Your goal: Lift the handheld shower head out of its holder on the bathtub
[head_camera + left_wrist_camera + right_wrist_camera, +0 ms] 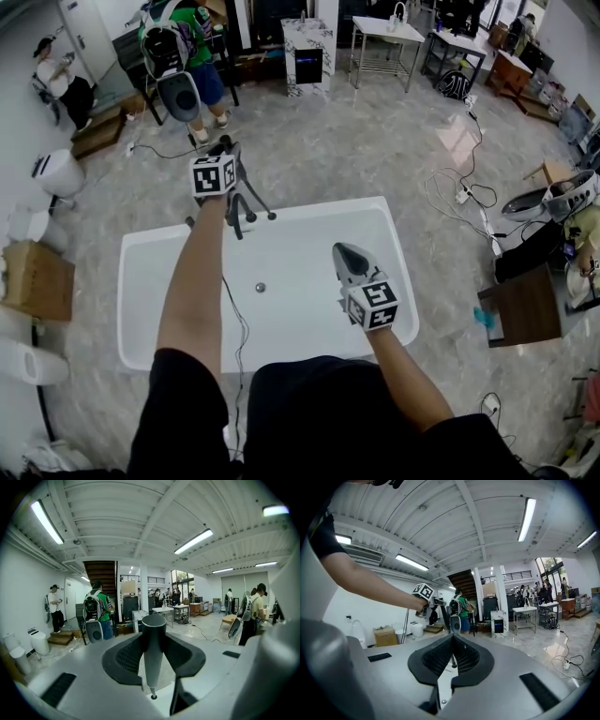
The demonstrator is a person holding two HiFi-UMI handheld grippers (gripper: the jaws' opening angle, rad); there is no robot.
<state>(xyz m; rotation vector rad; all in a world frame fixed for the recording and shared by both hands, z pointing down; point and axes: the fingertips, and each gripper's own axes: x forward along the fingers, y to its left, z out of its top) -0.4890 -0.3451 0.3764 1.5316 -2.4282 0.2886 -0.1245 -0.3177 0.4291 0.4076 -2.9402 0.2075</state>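
Observation:
The white bathtub (398, 267) lies below me, its drain (260, 287) in the middle. At its far rim my left gripper (228, 150) is shut on the dark, slim shower head handle (153, 644). The handle stands upright between the jaws, both pads against its sides, and tapers down to a small knob (153, 696) over the white rim. Whether that tip touches the holder I cannot tell. Black fittings (246, 211) stick out under the gripper. My right gripper (340, 251) hovers over the tub's right half, shut with nothing in it (452, 641). In its view the left gripper (424, 594) shows, arm stretched out.
A person in green with a backpack (187, 42) stands beyond the tub. A cardboard box (37, 277) and white toilets (58, 173) are at the left. Cables (464, 192) trail over the floor at the right, near a dark cabinet (525, 305).

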